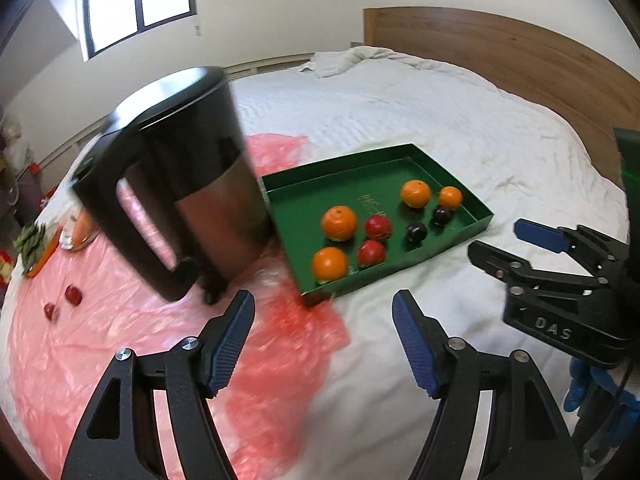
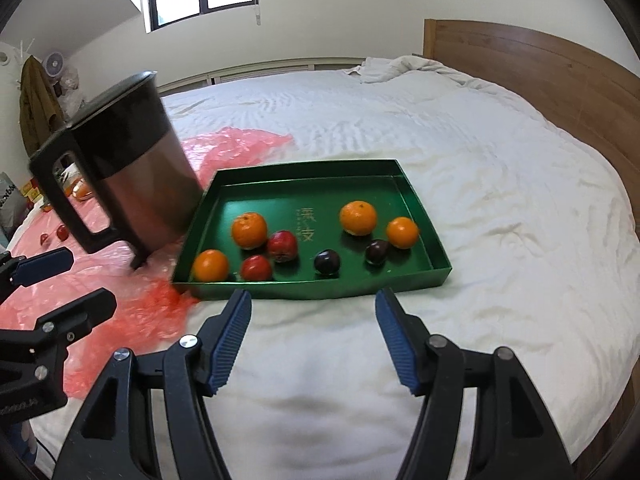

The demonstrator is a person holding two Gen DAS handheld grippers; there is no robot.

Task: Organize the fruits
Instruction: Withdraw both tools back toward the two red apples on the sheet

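Black claw (image 2: 313, 336) arms; ribbed blue pads (image 2: 229, 344); silver screws (image 2: 188, 341).

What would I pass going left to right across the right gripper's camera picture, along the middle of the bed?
Black kettle → pink plastic sheet → green tray → bare white bedding.

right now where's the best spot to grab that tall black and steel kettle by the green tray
Take the black and steel kettle by its black loop handle, from the near left, the side facing the left gripper. The handle is a slim bar with an open gap behind it for one finger; the body looks too wide and smooth. It leans towards the green tray, so keep it steady while gripping.
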